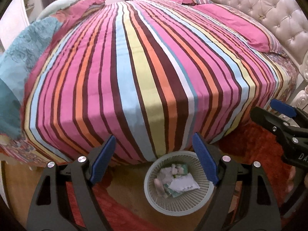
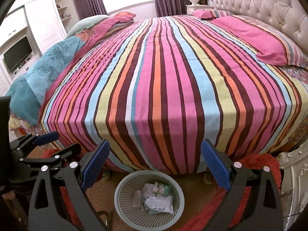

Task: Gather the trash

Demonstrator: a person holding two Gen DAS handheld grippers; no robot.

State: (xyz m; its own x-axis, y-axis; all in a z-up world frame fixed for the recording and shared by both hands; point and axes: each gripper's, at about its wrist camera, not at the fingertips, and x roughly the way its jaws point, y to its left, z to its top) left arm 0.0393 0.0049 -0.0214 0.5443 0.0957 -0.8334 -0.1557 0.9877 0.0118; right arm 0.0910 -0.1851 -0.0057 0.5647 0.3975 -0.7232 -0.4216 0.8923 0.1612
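Above the wastebasket (image 1: 178, 181) of wrappers, both hand-held grippers, left (image 1: 154, 157) and right (image 2: 155, 165), gape wide, seemingly empty.

above basket (image 2: 123, 209): open | behind: bed edge (image 2: 154, 154) blocks | sides: rug (image 2: 256, 173), low

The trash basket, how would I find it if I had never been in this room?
Find the big bed with the striped pink, orange and blue cover. On the wooden floor at its near edge stands a round, pale green lattice plastic basket, the only container there, holding crumpled wrappers.
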